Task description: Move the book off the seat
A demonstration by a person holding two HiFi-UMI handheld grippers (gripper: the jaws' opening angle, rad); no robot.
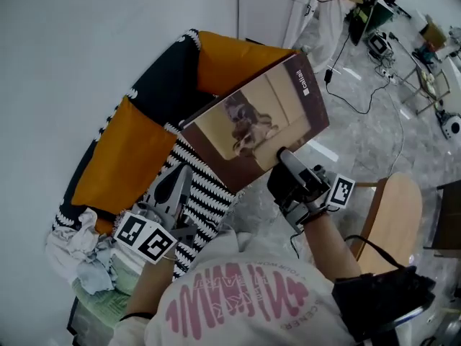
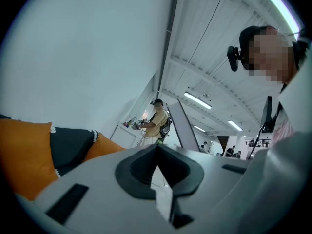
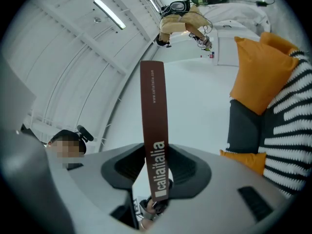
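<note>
Right hand-held gripper [image 1: 286,158] is pinching the brown book [image 1: 263,117] by its lower edge. The book is up in the air and tilted, above the seat with the orange cushion [image 1: 122,157] and striped throw [image 1: 205,189]. Left hand-held gripper [image 1: 171,187] sits around 8 o'clock from the book, jaws pressed together with nothing in them.

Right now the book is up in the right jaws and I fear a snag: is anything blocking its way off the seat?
Nothing visible does. The book is held clear above the cushions, clamped at one edge by the right gripper. The left gripper, jaws together and empty, sits lower, off the book.
</note>
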